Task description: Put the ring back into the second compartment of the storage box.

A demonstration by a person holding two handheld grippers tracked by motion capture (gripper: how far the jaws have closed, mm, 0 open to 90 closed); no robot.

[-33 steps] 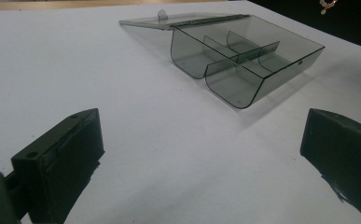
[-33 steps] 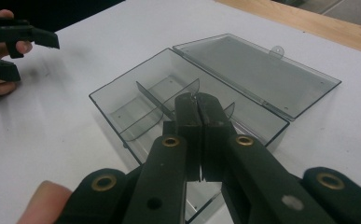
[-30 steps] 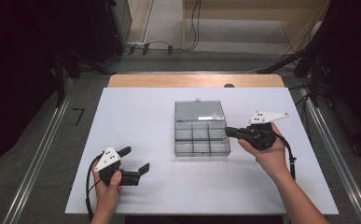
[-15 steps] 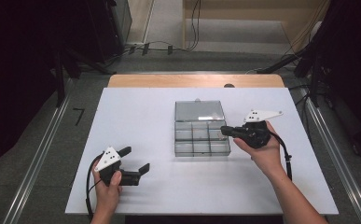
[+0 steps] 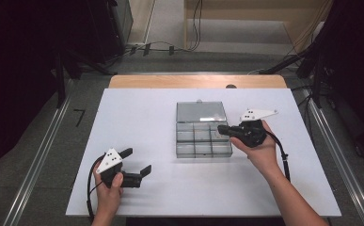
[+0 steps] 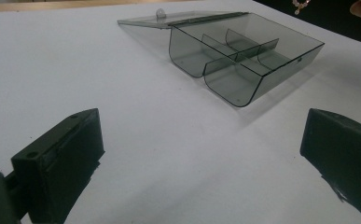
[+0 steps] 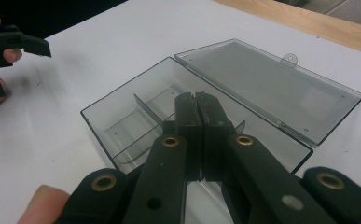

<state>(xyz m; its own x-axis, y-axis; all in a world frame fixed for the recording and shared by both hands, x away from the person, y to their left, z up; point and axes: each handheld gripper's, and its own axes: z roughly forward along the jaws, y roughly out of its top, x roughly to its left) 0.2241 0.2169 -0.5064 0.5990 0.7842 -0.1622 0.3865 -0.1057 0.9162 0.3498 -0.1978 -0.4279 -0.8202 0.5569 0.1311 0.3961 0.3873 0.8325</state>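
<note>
A clear smoky plastic compartment box (image 5: 203,143) lies open in the middle of the white table (image 5: 137,117), its lid (image 5: 201,112) flat on the far side. The compartments (image 7: 122,123) look empty. My right gripper (image 5: 222,128) is shut with nothing between its jaws; its tip (image 7: 197,99) hovers over the box's right end, pointing left. My left gripper (image 5: 136,161) rests near the front left of the table, open, with bare table between its jaws (image 6: 206,140). The box (image 6: 243,60) lies well ahead of it.
A wooden strip (image 5: 193,81) runs along the table's far edge. Metal rails (image 5: 43,141) flank the table on both sides. Cables lie on the floor beyond (image 5: 170,47). The other hand with the left gripper (image 7: 19,44) shows in the right gripper view.
My right gripper has shifted slightly left, over the box's right end. The left gripper has stayed where it was.
</note>
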